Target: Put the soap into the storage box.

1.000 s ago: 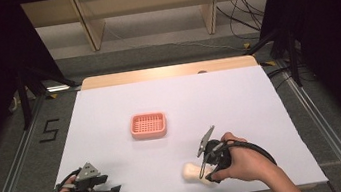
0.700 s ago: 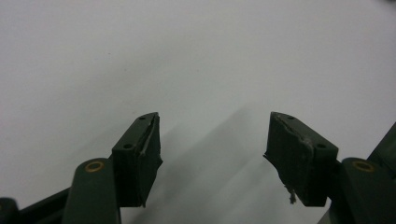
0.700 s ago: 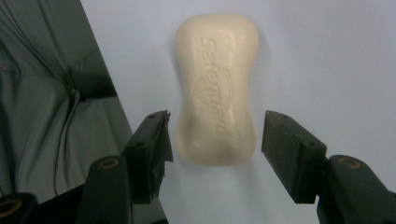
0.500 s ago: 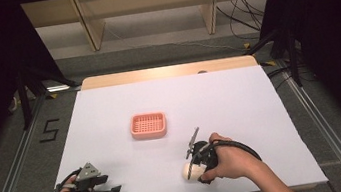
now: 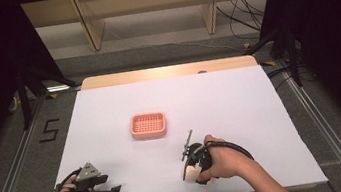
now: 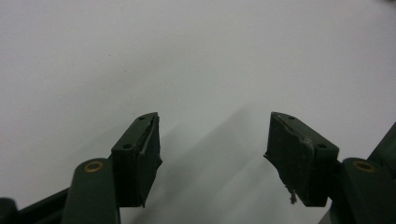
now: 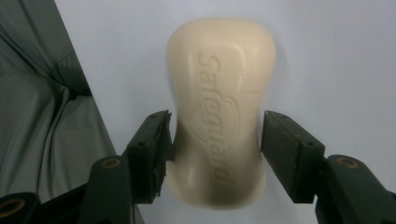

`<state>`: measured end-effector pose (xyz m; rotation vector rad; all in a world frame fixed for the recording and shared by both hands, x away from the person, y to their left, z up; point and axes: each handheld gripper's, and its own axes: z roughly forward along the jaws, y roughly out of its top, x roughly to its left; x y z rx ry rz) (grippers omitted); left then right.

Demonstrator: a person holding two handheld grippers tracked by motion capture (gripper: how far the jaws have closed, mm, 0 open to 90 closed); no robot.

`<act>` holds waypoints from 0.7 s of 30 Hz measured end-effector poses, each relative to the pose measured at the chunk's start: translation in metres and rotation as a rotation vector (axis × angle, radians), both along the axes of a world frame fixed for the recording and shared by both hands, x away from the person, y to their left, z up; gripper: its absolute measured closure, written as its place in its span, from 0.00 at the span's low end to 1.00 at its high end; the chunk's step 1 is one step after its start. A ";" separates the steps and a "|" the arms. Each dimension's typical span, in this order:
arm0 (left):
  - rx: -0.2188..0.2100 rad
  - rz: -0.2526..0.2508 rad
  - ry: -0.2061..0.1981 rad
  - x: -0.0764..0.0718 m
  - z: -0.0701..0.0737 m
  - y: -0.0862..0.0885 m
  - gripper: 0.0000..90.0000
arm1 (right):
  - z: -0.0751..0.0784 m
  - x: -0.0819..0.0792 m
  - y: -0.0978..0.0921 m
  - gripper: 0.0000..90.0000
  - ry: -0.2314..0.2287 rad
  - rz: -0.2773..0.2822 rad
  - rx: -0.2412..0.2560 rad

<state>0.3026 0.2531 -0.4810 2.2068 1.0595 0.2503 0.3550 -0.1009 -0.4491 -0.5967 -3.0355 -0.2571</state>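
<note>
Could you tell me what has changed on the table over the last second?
The right gripper tipped down over the cream embossed soap bar, jaws now flanking its waist. The left gripper and the pink slotted plastic tray stayed put.

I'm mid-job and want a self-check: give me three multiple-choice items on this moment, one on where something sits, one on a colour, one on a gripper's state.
1. Where is the basket?
A. Mid-table, beyond both grippers
B. At the table's far right corner
C. Under the left gripper

2. What colour is the soap bar?
A. Blue
B. Cream
C. Black

3. How does the right gripper stand to the soap bar?
A. Far off it, shut
B. Jaws astride its narrow waist
C. Lying flat on top of it

Answers:
1. A: the high view shows it on the white table, farther from the person than both grippers.
2. B: the right gripper view shows a pale cream bar.
3. B: one jaw stands at each side of the waist.
</note>
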 end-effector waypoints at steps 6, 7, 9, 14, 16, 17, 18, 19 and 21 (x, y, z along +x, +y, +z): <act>0.003 -0.004 -0.006 0.000 0.000 0.000 0.38 | -0.003 0.002 0.002 0.50 0.011 -0.013 0.001; 0.004 -0.005 -0.007 0.000 0.000 0.000 0.38 | -0.004 0.002 0.002 0.51 0.005 -0.005 0.007; 0.005 -0.005 -0.008 0.000 0.000 0.000 0.38 | -0.005 0.001 0.003 0.52 0.010 -0.019 -0.002; 0.007 -0.014 -0.002 0.000 0.000 0.001 0.38 | -0.006 0.002 0.003 0.54 0.018 -0.020 0.011; 0.006 -0.010 -0.002 0.000 0.000 0.001 0.38 | -0.006 0.003 0.002 0.54 0.020 -0.008 0.025; 0.011 -0.011 0.004 0.000 0.000 0.001 0.38 | -0.007 0.003 0.002 0.54 0.014 -0.007 0.032; 0.010 -0.014 0.006 0.000 0.001 0.001 0.38 | -0.007 0.003 0.002 0.54 0.014 -0.007 0.032; 0.005 -0.012 0.002 0.000 0.000 0.001 0.38 | -0.007 0.004 0.002 0.54 0.012 -0.005 0.032; 0.003 -0.010 -0.002 0.000 0.000 0.001 0.38 | -0.008 0.004 0.002 0.54 0.016 -0.009 0.023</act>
